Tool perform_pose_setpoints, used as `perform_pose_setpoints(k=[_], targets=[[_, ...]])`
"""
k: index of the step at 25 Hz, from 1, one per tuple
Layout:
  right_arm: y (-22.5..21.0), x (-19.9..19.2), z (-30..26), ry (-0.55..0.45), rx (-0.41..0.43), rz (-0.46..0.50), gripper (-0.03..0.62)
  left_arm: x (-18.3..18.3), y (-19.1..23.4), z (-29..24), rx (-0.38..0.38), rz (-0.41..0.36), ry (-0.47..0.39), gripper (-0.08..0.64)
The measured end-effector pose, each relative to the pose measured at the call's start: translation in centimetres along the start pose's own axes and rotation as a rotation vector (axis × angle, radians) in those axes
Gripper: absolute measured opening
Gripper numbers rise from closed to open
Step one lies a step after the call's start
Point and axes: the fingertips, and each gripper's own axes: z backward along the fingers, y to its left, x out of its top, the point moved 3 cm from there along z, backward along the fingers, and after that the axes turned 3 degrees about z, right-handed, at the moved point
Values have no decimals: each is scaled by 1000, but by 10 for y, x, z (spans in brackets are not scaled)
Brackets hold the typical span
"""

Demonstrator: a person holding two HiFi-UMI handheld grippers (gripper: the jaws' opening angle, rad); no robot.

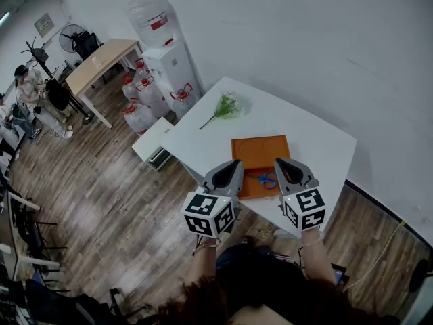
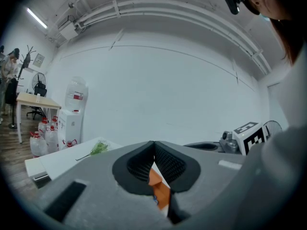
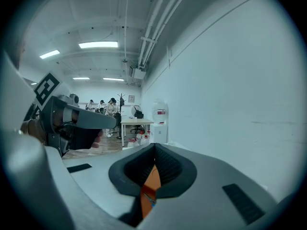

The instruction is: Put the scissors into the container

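Blue-handled scissors [image 1: 267, 179] lie in the near part of the flat orange container [image 1: 260, 151] on the white table [image 1: 318, 141]. My left gripper [image 1: 233, 163] hangs over the container's near left corner, jaws closed tip to tip with nothing in them. Just right of the scissors, my right gripper [image 1: 281, 162] is shut and empty too. In the left gripper view the gripper [image 2: 154, 143] shows a sliver of orange container [image 2: 159, 188] through the gap below its tips. The right gripper view shows that gripper [image 3: 154, 146] with the same orange container [image 3: 149, 188] beneath.
A green plant sprig [image 1: 226, 106] lies at the table's far side. Beyond the table stand a water dispenser [image 1: 170, 63], several water jugs [image 1: 139, 107], a low white shelf [image 1: 151, 141] and a wooden desk [image 1: 100, 63]. People sit at far left [image 1: 30, 93].
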Motion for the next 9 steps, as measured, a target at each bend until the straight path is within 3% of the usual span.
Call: perform_pose_setpoints(k=[9], targets=[[-1,-3,1,9,-5,-11,-2,-3,-1,-4,-26,25,2,15]])
